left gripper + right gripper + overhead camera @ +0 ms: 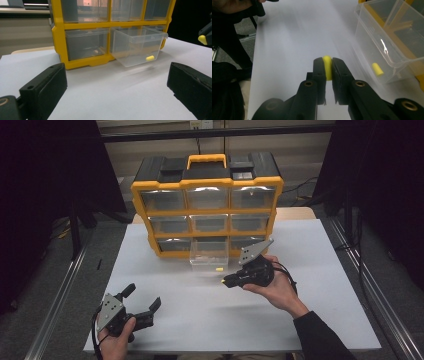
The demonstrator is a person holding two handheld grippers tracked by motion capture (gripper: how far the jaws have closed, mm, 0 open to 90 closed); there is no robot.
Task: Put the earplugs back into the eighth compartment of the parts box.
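Low in the high view, the left gripper (142, 306) rests on the white table (320, 320) at lower left with its jaws spread wide and nothing between them, while the right gripper (224, 282), just right of centre, pinches a yellow earplug (327, 67) tight between its pads. Judging by this, the carry-to-drawer step is in hand; next, the plug must be lifted over the drawer's rim and let go. At upper centre, the yellow organizer (207, 210) has its clear drawer (209, 256) pulled out, holding a second earplug (218, 269).
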